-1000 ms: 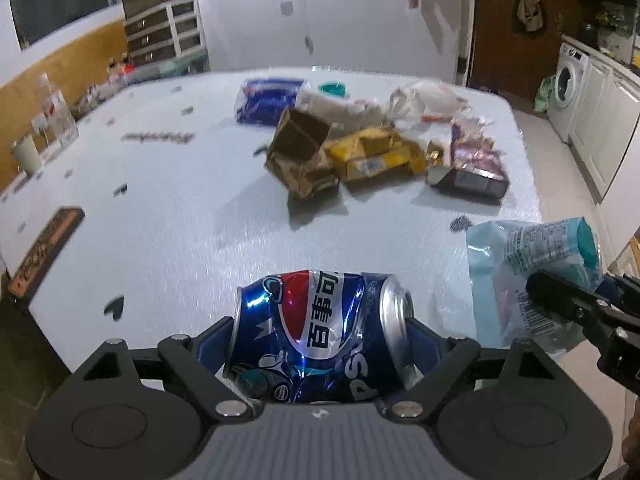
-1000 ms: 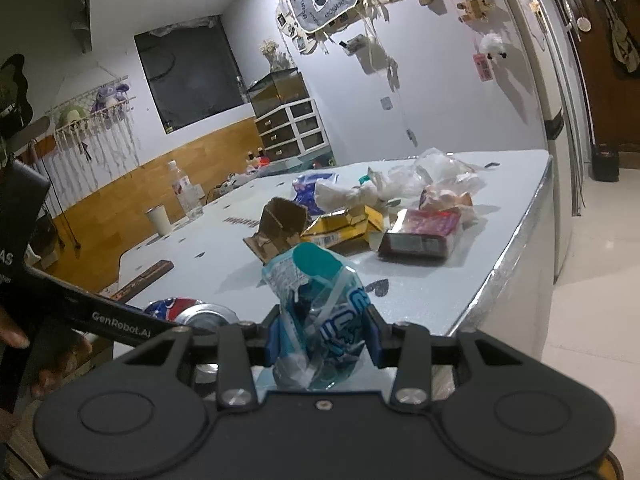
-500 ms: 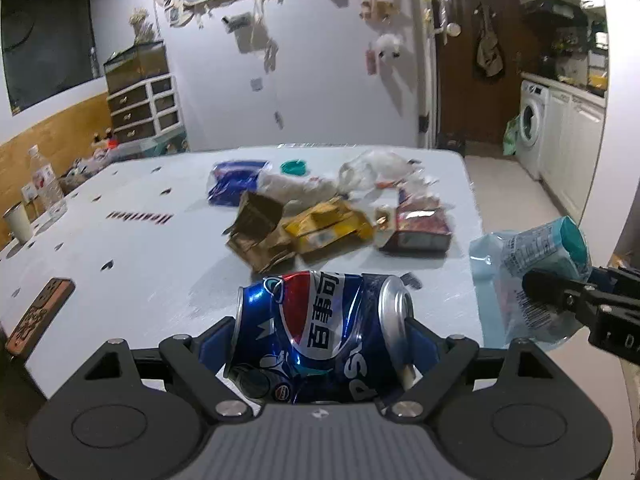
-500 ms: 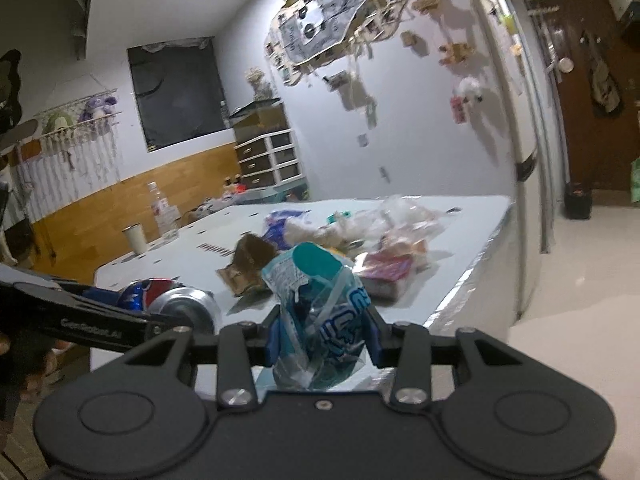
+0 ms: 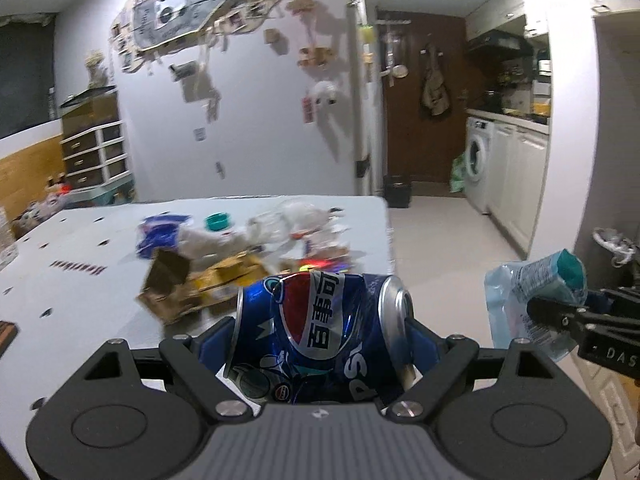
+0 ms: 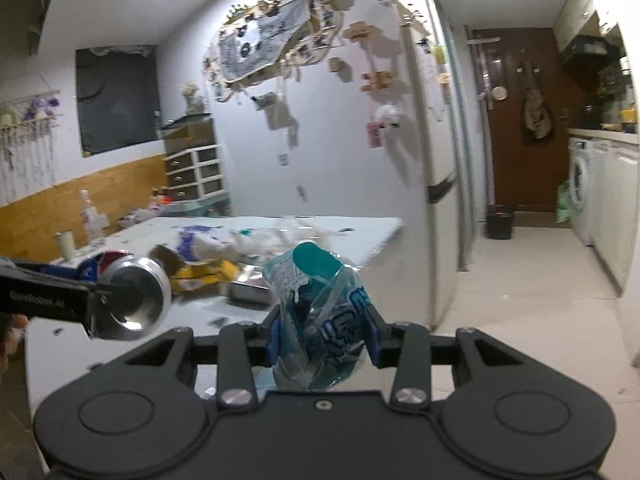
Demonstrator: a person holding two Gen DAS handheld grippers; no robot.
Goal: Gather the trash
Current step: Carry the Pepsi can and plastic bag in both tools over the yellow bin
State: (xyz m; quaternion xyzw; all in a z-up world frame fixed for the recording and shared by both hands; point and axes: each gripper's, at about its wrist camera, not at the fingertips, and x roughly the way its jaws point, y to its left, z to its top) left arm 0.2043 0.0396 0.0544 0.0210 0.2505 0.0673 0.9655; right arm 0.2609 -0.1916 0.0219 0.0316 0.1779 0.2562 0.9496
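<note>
You had two pieces in hand: the left gripper (image 5: 320, 344) had its fingers clamped on the dented blue soda can (image 5: 320, 332), and the right gripper (image 6: 322, 334) pinched the crumpled teal-capped plastic pouch (image 6: 320, 320), both lifted off the counter (image 5: 92, 288). Plenty was left in the far pile of cardboard and wrappers (image 5: 240, 252). No bin was visible, and that pile was blurred.

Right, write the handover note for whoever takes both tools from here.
Left tool: shut on the dented blue Pepsi can, held sideways off the table.
Right tool: shut on the light blue plastic wrapper.
Done: both pieces lifted clear of the white table.
Left: bin both; no bin identified for certain. Then clear the pile on the table: torn cardboard, yellow box, blue bag, clear plastic.
</note>
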